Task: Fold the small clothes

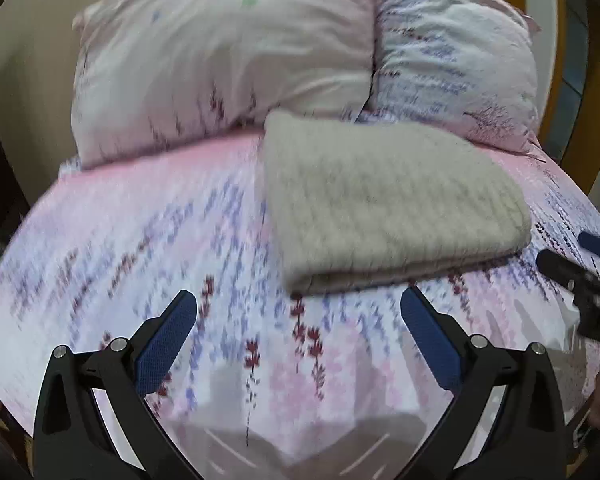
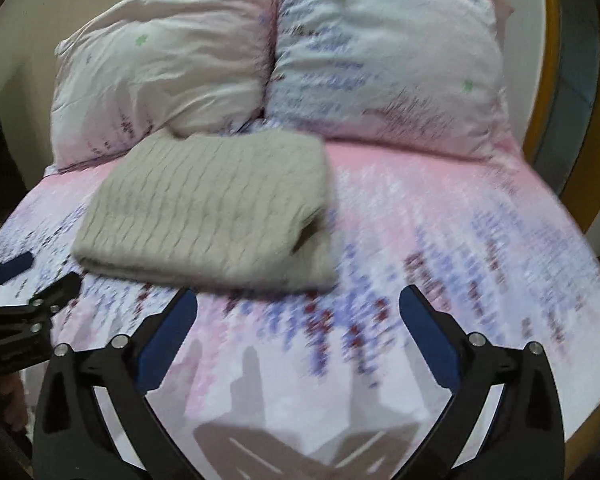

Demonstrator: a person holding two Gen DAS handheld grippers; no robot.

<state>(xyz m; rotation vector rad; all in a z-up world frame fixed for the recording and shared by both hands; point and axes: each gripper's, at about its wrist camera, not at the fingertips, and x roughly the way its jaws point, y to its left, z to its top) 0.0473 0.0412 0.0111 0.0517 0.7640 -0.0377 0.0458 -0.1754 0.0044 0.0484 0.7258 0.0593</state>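
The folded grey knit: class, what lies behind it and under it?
Behind the folded grey knit two pillows lean on the wall. Under it lies the floral bedsheet; the part beneath is covered.
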